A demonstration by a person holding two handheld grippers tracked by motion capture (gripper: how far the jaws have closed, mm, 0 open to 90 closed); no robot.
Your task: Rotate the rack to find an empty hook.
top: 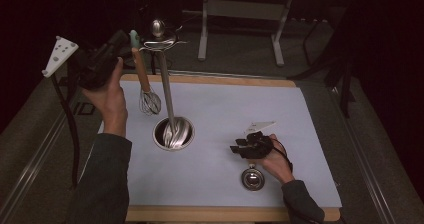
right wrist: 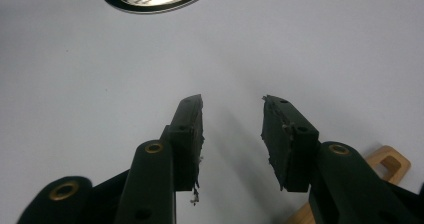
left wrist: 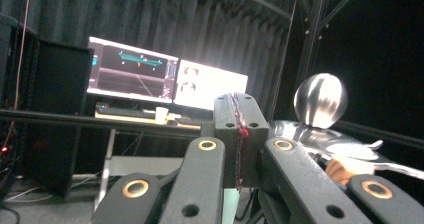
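Aloft, whisk [top: 145, 84] in left gripper [top: 122, 44]

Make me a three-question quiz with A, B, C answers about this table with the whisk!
1. Where does the tall metal stand rise from?
A. the round metal bowl
B. the floor
C. a cardboard box

2. What colour is the whisk handle?
A. blue
B. brown
C. red

3. How is the right hand-held gripper?
A. open and empty
B. shut on a cup
C. shut on the whisk

Answers:
1 A, its pole goes down into the bowl in the middle of the mat.
2 B, the handle is wood-brown with a mint tip.
3 A, its jaws stand apart over bare mat.
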